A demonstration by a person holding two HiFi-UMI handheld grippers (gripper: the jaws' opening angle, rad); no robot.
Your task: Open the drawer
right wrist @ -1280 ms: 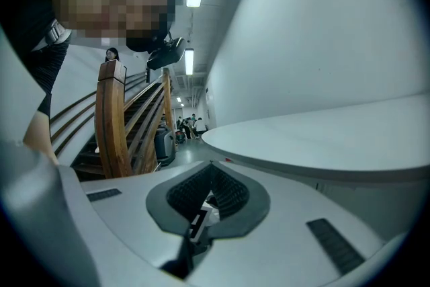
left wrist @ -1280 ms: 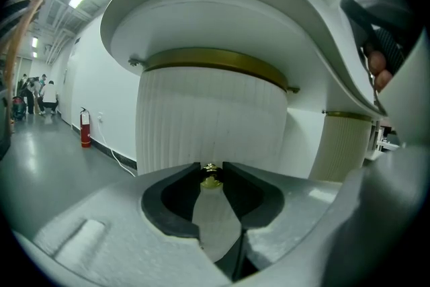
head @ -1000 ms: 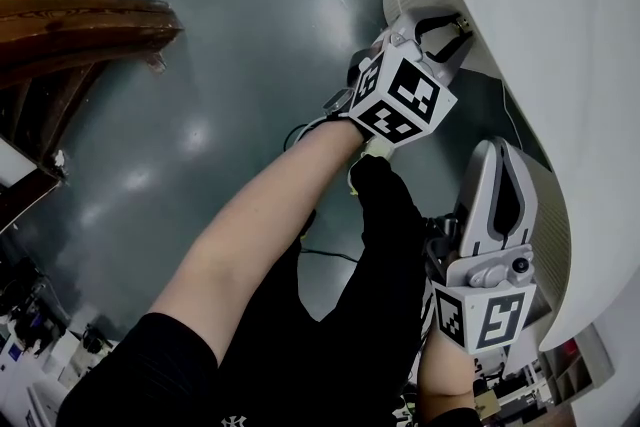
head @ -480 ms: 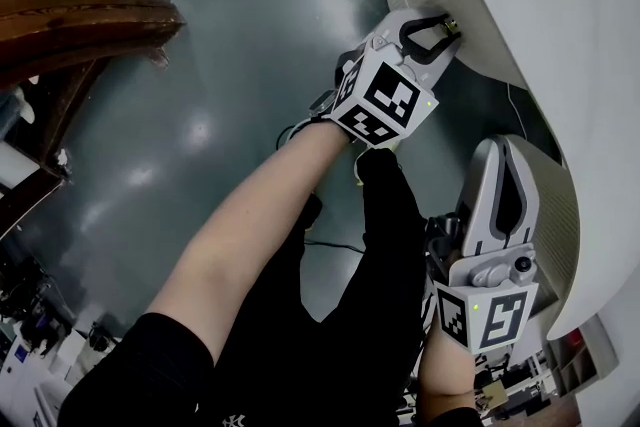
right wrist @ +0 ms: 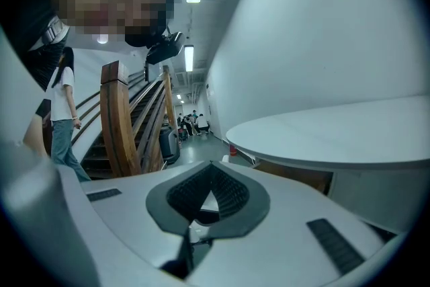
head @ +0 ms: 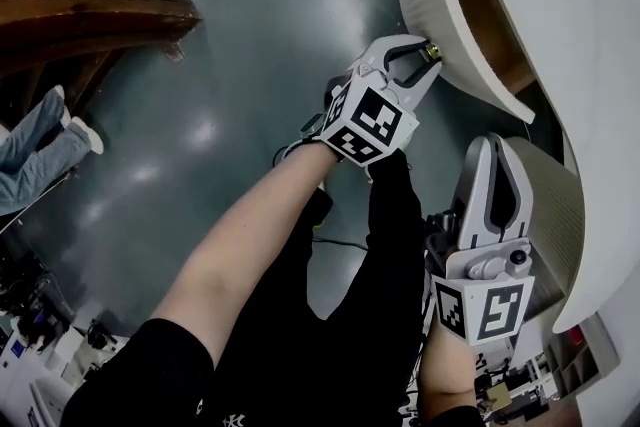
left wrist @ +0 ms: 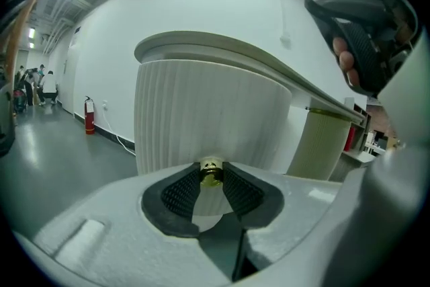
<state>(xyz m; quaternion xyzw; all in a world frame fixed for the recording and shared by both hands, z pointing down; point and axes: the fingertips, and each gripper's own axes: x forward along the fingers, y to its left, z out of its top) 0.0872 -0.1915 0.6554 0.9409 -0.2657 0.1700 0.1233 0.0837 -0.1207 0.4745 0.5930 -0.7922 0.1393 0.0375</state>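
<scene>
A white ribbed drawer front [head: 437, 3] stands pulled out from the curved white cabinet [head: 560, 5], and its wooden inside [head: 492, 27] shows. My left gripper [head: 424, 56] is shut on the small brass knob [head: 432, 48] at the drawer's lower edge. In the left gripper view the knob [left wrist: 211, 171] sits pinched between the dark pads of that gripper [left wrist: 211, 176], with the ribbed front [left wrist: 208, 111] right behind it. My right gripper [head: 497, 149] hangs lower right beside the cabinet, pointing upward in the picture. Its tips [right wrist: 209, 168] meet with nothing between them.
A second ribbed cabinet section [head: 556, 215] lies just right of my right gripper. A wooden stair railing [head: 90, 15] fills the upper left, with a person's legs [head: 40, 145] below it. Grey floor [head: 250, 35] spreads between. A red fire extinguisher [left wrist: 89, 123] stands by the far wall.
My left gripper has moved left and down in the head view with the knob in it, and the drawer has slid out so its wooden inside shows. The right gripper barely shifted.
</scene>
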